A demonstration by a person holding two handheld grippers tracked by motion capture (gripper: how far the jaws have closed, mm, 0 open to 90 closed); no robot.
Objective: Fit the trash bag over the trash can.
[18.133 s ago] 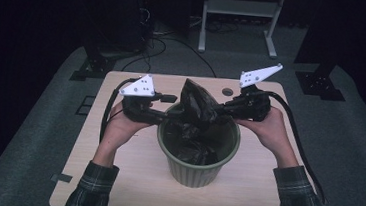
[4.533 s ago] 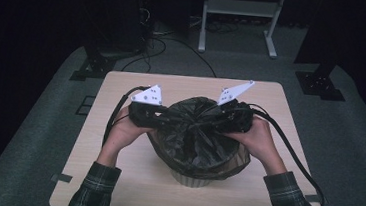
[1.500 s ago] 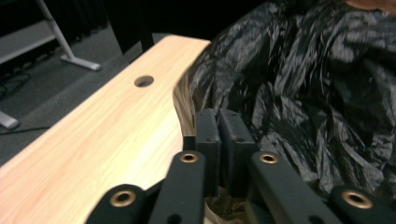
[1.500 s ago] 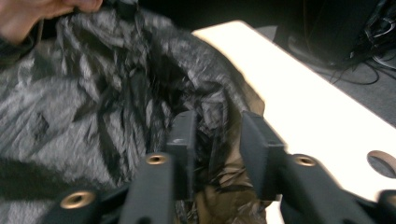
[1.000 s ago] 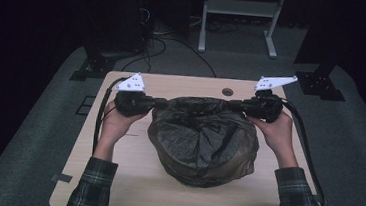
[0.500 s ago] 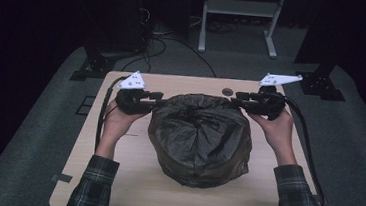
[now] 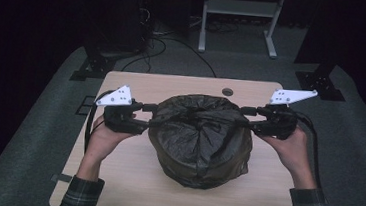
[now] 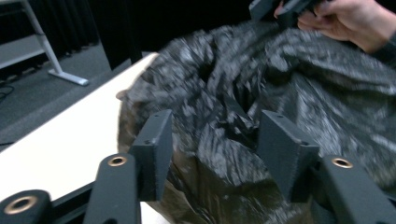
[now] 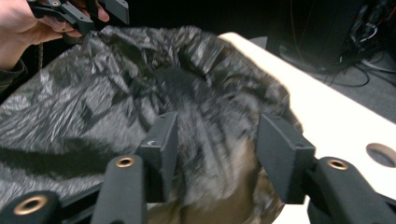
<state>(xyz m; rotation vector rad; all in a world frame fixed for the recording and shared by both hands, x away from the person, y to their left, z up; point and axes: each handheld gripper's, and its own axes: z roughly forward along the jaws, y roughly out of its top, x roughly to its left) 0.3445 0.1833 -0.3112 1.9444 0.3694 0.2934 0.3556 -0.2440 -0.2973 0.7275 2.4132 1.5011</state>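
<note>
A crumpled black plastic bag (image 7: 200, 137) lies draped over a round bin on the wooden table (image 7: 114, 177); the bin itself is hidden under it. My left gripper (image 7: 150, 116) is at the bag's left edge and my right gripper (image 7: 246, 116) at its right edge, both pointing inward. Both pairs of jaws have just been opening. In the left gripper view my left gripper (image 8: 217, 151) stands open with bag film (image 8: 224, 112) between and beyond the jaws, not pinched. My right gripper (image 9: 219, 151) is open the same way over the bag (image 9: 154, 93).
A round cable hole (image 7: 227, 92) sits in the table's far side, and the same hole (image 9: 380, 154) lies near my right jaw. A white stand (image 7: 239, 7) and cables lie on the floor behind. Bare tabletop runs along the near edge and the sides.
Both grippers were shut on the bag's rim a second ago; both have opened and let it go. Both hands have slid a little outward and toward the person. The bag has stayed draped.
</note>
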